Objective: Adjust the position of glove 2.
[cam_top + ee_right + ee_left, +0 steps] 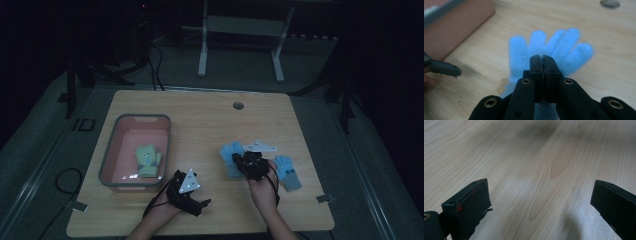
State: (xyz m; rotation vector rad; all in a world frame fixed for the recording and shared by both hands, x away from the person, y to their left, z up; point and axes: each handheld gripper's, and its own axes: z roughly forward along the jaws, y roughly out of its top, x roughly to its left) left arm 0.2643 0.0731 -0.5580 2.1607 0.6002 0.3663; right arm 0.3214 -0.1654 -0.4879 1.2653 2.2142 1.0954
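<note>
A light blue glove lies flat on the wooden table, fingers spread and pointing away. My right gripper hovers over its palm with the jaws pressed together; I cannot tell whether any fabric is pinched. A second blue glove with a grey cuff lies just right of that hand. My left gripper rests near the table's front edge, jaws wide apart over bare wood with nothing between them. A green glove lies inside the pink bin.
The pink bin with its grey rim stands at the table's left side. A round cable hole sits near the far edge. A jaw of the left gripper shows at the left of the right gripper view.
</note>
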